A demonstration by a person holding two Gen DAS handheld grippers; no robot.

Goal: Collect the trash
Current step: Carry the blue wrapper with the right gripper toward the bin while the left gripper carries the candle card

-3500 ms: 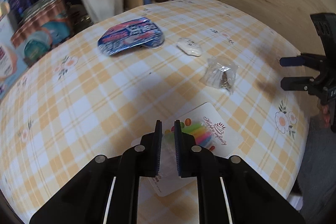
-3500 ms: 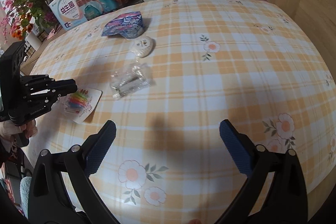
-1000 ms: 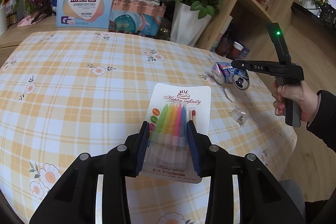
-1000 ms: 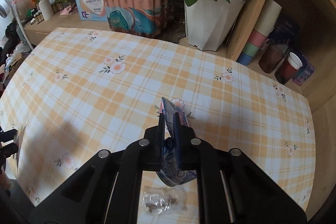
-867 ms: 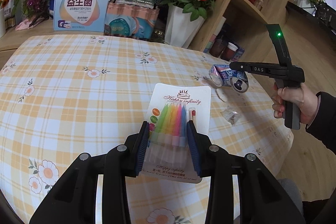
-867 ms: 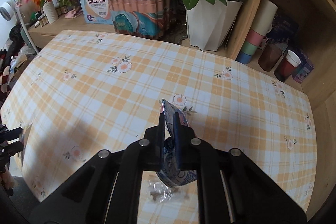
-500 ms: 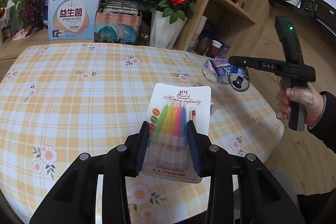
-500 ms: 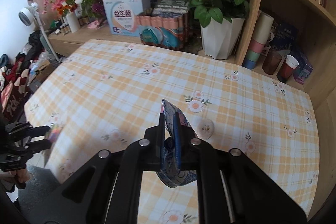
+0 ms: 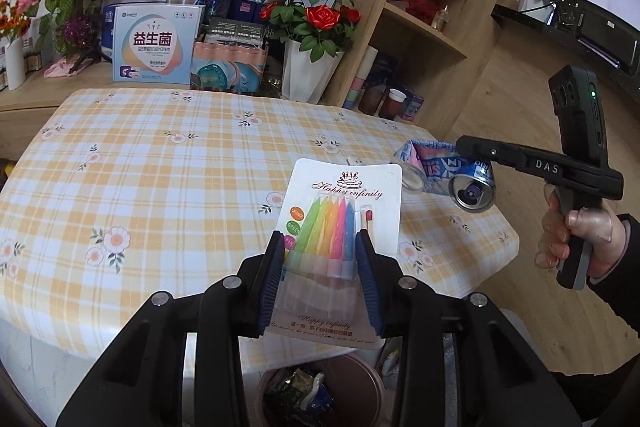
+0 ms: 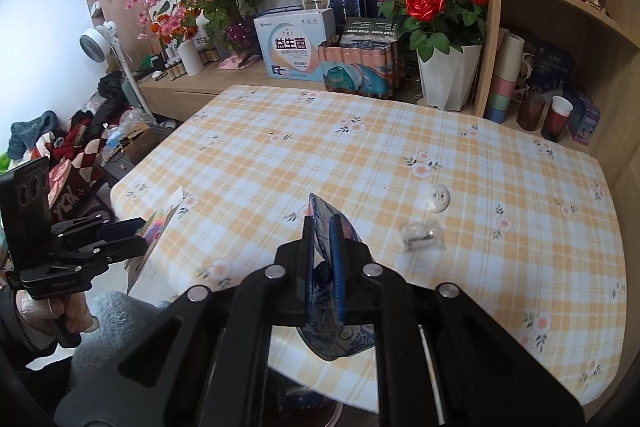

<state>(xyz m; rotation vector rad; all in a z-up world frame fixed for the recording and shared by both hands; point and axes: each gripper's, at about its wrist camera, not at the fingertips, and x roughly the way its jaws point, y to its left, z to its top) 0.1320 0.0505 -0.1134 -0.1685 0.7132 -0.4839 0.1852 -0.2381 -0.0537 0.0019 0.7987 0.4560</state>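
Right now you are midway through collecting the trash, with one piece clamped in each gripper and both lifted off the table. Your left gripper [image 9: 320,269] has its jaws closed on a candle pack [image 9: 340,223], a white card with a clear blister of coloured candles; the pads press the sides of the blister. Your right gripper [image 10: 322,267] has its jaws nearly shut, pinching a crushed blue can [image 10: 334,331] by its flattened body. From the left camera, that can [image 9: 448,173] hangs over the table's right end, ahead of your right hand [image 9: 576,239].

A round brown bin [image 9: 320,393] sits on the floor just below the near edge of the table [image 9: 140,179]. It shows directly under the left gripper and already holds some wrappers.

My reading is that the carry is nearly finished and the drop comes next. That calls for bringing each piece over the bin's mouth and then opening the jaws. The candle pack looks closest to being over it. The can looks further off to the right and would need to come in over the bin first.

Counted, you hold two pieces: one candle pack and one can. Two pieces are left on the checked cloth: one small clear bag [image 10: 422,235] with dark bits inside, and one small white oval item [image 10: 440,198] just beyond it. There is one bin.
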